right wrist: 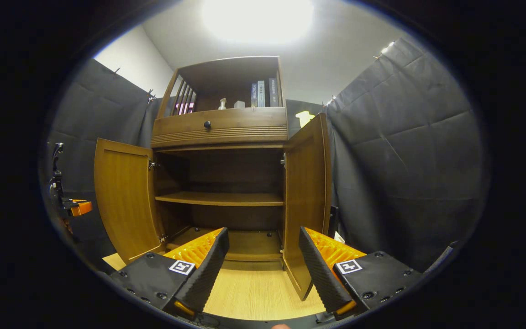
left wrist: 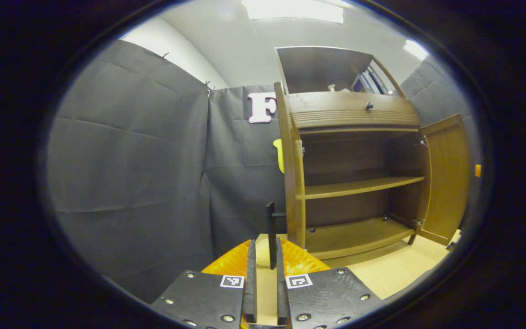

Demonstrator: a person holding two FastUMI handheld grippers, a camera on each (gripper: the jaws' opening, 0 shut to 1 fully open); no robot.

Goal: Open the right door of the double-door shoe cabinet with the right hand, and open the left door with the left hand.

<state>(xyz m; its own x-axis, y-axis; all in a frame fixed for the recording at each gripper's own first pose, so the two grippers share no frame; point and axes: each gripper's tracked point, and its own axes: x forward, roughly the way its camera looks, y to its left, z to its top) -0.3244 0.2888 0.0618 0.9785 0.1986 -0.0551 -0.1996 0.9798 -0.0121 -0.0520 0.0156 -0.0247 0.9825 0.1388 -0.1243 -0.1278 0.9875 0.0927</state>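
At twelve o'clock in the right gripper view stands the shoe cabinet (right wrist: 219, 132), both lower doors swung wide and its two bare shelves exposed. Its left door (right wrist: 123, 196) hangs open at nine o'clock, and the right door (right wrist: 306, 201) stands nearly edge-on at about two o'clock from the right gripper (right wrist: 263, 265), whose jaws are spread wide with nothing between them, above the pale wood floor (right wrist: 254, 292). A drawer with a dark knob (right wrist: 207, 124) sits over the doorway, and books (right wrist: 262, 93) stand in the open top shelf. Farther off, at nine o'clock beyond the left door, the other gripper shows as a small dark and orange shape. From the left gripper view the shoe cabinet (left wrist: 349, 114) lies at about two o'clock, with the left door (left wrist: 292, 183) seen edge-on and its black handle (left wrist: 271, 233) standing just ahead of the left gripper (left wrist: 265, 260). Those jaws are drawn close together with a narrow gap, gripping nothing.
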